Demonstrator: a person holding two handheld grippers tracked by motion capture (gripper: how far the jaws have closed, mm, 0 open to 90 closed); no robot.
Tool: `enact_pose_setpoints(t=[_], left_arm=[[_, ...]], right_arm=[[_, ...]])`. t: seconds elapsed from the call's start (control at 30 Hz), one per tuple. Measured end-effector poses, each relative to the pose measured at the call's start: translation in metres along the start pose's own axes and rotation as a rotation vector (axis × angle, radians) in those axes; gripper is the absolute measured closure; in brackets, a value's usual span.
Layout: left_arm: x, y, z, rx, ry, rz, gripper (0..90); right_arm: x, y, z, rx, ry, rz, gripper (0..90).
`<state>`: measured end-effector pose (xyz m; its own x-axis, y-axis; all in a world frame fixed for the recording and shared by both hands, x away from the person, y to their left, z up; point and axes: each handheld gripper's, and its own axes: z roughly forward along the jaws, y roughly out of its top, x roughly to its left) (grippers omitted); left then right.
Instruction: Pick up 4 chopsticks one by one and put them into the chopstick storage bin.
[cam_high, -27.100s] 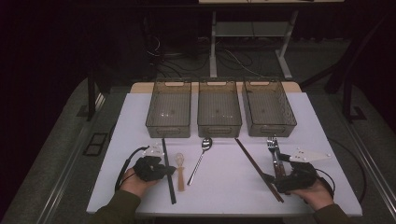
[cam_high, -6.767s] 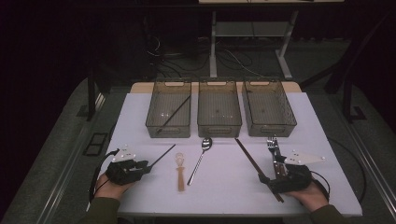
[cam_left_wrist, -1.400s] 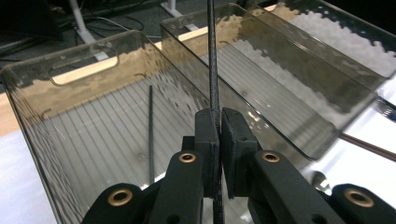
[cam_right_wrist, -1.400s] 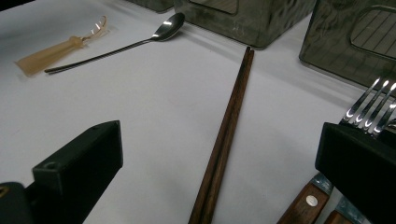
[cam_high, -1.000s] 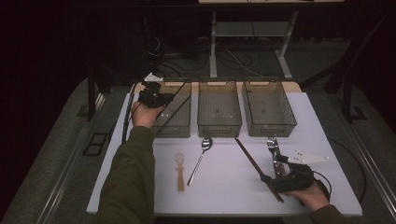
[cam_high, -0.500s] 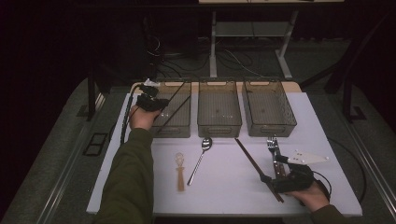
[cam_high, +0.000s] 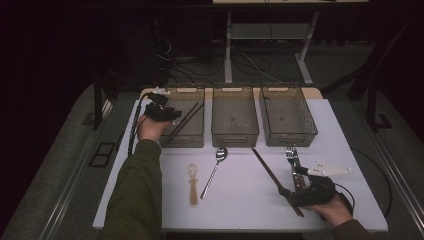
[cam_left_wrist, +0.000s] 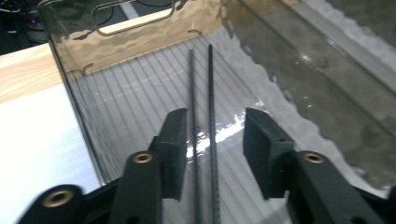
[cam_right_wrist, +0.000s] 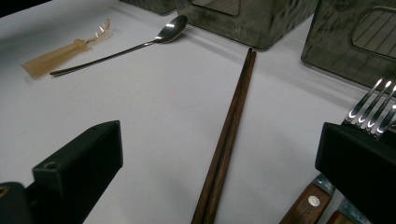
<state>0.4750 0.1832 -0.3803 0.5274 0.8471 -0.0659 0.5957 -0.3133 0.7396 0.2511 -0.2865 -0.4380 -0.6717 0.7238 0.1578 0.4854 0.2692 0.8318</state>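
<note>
the left tongs (cam_left_wrist: 210, 140) hang spread apart over the left bin (cam_high: 192, 136), where two black chopsticks (cam_left_wrist: 201, 116) lie loose inside. the right tongs (cam_right_wrist: 219, 172) rest wide apart on the worktop (cam_high: 240, 200), straddling brown chopsticks (cam_right_wrist: 231, 135).

Two thin black chopsticks (cam_left_wrist: 208, 121), side by side, lying slantwise inside the leftmost clear bin (cam_high: 192, 134)
</note>
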Motion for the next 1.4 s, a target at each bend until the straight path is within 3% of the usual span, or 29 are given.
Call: enact_pose_setpoints(t=[0.2,0.3,0.6,0.77,1.03,1.4], left_arm=[[-0.004,0.002,-0.005,-0.01,-0.042,0.01,44.0],[-0.008,0.003,-0.01,-0.009,-0.061,0.035,38.5],[-0.021,-0.006,-0.031,-0.055,-0.103,0.021,28.4],[-0.031,-0.015,-0.041,-0.055,-0.136,0.038,24.7],[-0.052,-0.035,-0.056,-0.107,-0.206,0.062,22.0],[-0.071,-0.07,-0.069,-0.136,-0.234,0.097,12.6]], right_arm=[[0.0,0.0,0.001,0.002,-0.002,-0.001,0.6],[0.0,0.0,0.001,0.005,-0.001,-0.002,0.6],[-0.001,0.0,0.002,0.008,-0.005,-0.008,0.6],[0.0,0.0,0.003,0.012,-0.007,-0.007,0.5],[-0.001,-0.001,0.003,0.015,-0.011,-0.005,0.6],[-0.001,-0.001,0.003,0.018,-0.015,0.006,0.6]])
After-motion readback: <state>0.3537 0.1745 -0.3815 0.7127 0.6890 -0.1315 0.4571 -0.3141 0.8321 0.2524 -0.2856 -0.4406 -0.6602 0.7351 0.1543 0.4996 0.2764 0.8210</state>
